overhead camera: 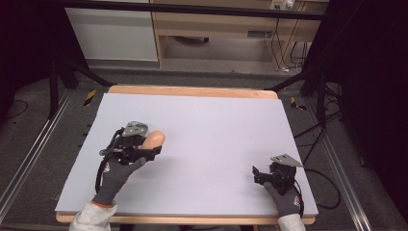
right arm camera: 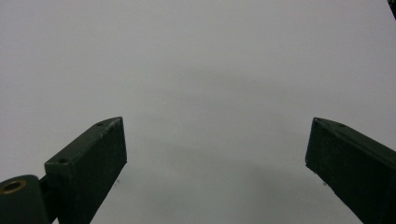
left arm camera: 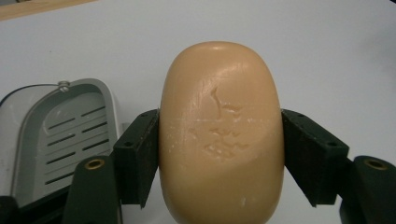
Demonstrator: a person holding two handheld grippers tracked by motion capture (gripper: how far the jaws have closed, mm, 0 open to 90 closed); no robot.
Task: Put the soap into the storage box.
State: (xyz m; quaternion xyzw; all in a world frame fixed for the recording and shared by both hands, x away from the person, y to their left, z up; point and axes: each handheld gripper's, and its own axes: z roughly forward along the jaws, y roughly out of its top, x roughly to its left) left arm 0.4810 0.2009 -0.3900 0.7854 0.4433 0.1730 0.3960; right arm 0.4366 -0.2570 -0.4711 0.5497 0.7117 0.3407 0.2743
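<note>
So the left tongs have the soap clamped across its narrow middle, one pad on each long side. Makes sense: a smooth rounded bar would squirt out if you pinched it near an end, and the waist gives the pads the flattest bit to bite on. In the high view the soap sticks out ahead of the left tongs over the left half of the bench, and it looks lifted off it rather than resting.

The grey dish with the slotted floor sits just beside the soap in the left gripper view. My guess is the bar is either headed in there or just came out; slots are for draining.

The right tongs are wide apart with nothing in them, parked low near the front right corner, out of the way.
</note>
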